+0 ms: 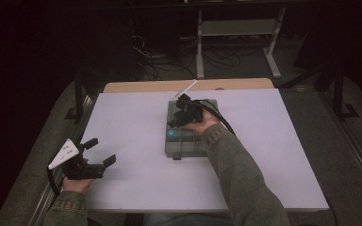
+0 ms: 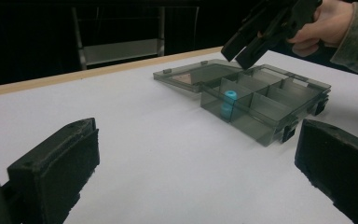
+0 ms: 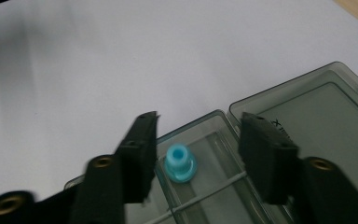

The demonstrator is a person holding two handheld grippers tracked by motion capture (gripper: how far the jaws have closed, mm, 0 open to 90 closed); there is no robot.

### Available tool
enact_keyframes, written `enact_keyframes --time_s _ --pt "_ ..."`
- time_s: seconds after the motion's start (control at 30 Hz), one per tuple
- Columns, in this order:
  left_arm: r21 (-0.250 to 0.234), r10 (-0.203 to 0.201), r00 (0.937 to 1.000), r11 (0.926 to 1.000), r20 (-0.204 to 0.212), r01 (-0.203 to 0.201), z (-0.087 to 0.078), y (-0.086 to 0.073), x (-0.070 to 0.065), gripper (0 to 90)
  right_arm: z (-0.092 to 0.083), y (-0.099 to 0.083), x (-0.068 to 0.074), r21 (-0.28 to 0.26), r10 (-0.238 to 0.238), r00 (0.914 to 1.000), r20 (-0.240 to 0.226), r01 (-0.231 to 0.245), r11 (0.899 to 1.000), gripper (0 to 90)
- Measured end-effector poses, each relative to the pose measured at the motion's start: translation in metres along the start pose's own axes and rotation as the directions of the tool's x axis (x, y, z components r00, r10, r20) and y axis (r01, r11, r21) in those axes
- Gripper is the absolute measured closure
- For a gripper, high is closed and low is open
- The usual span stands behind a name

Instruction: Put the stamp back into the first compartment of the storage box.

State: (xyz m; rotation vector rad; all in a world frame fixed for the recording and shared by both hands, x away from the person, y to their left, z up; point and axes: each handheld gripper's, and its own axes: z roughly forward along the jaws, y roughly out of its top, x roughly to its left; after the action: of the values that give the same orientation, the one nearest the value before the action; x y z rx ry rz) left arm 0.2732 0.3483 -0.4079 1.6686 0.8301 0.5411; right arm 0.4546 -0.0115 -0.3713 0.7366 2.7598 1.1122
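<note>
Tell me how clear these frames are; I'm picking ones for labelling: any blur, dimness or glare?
High view: dim, dark surroundings, the white table evenly lit. Left gripper view: sharp on the smoky transparent plastic compartment box. Right gripper view: the small blue plastic spool soft, the right tool motion-blurred at lower left, with no strong glare.

The high view hangs above the person's side, facing forward and down over the whole tabletop (image 1: 136, 179). The left tool's (image 1: 96, 151) camera sits low near the left edge, looking level across the surface toward the box (image 2: 261, 100), well off. The right tool's (image 3: 198, 154) camera looks steeply down, close over the same box. All three views share that box and the blue piece (image 3: 180, 162) in it.
</note>
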Motion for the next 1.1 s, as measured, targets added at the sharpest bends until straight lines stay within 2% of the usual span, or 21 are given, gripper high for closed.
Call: enact_keyframes --time_s 0.07,0.2,0.3,0.37,0.4,0.47,0.5,0.7,1.07,1.1 --pt "0.000 0.002 1.0000 1.0000 0.001 -0.002 0.000 0.000 0.000 0.0 -0.005 -0.001 0.000 -0.004 0.011 0.9999 -0.001 -0.011 1.000 31.3" --pt "0.006 0.008 1.0000 1.0000 0.000 -0.008 0.000 0.000 0.001 0.0 -0.015 -0.004 0.000 -0.029 0.002 1.0000 -0.001 -0.002 1.000 17.3" --pt "0.004 0.004 1.0000 1.0000 0.004 -0.004 0.001 0.000 0.000 0.0 -0.023 -0.007 -0.001 -0.058 0.011 0.9999 -0.013 -0.012 0.998 14.2" --pt "0.007 0.014 0.9999 0.9999 0.005 -0.015 0.001 0.000 0.000 0.0 -0.027 -0.008 -0.001 -0.065 0.039 0.9989 -0.024 -0.041 0.997 12.7" --pt "0.009 0.012 0.9999 0.9999 0.004 -0.012 0.001 0.000 0.000 0.0 -0.028 -0.010 -0.003 -0.074 0.029 0.9993 -0.023 -0.030 0.997 11.8" --pt "0.009 0.015 0.9999 0.9998 0.005 -0.015 0.002 0.000 0.000 0.0 -0.031 -0.012 -0.001 -0.087 0.077 0.9964 -0.036 -0.080 0.993 7.1" --pt "0.010 0.013 0.9999 0.9999 0.004 -0.013 0.002 0.000 0.000 0.0 -0.032 -0.012 -0.001 -0.087 0.075 0.9965 -0.036 -0.078 0.993 5.5" --pt "0.013 0.014 0.9999 0.9998 0.008 -0.014 0.003 0.000 0.000 0.0 -0.041 -0.020 0.001 -0.113 0.069 0.9976 -0.010 -0.069 0.991 0.3" --pt "0.016 0.017 0.9998 0.9997 0.006 -0.017 0.003 -0.001 0.001 0.0 -0.056 -0.036 0.000 -0.148 0.079 0.9965 -0.025 -0.082 0.986 0.0" --pt "0.019 0.020 0.9998 0.9996 0.006 -0.020 0.003 -0.001 0.001 0.0 -0.057 -0.037 0.000 -0.152 0.068 0.9975 -0.020 -0.070 0.986 0.0"
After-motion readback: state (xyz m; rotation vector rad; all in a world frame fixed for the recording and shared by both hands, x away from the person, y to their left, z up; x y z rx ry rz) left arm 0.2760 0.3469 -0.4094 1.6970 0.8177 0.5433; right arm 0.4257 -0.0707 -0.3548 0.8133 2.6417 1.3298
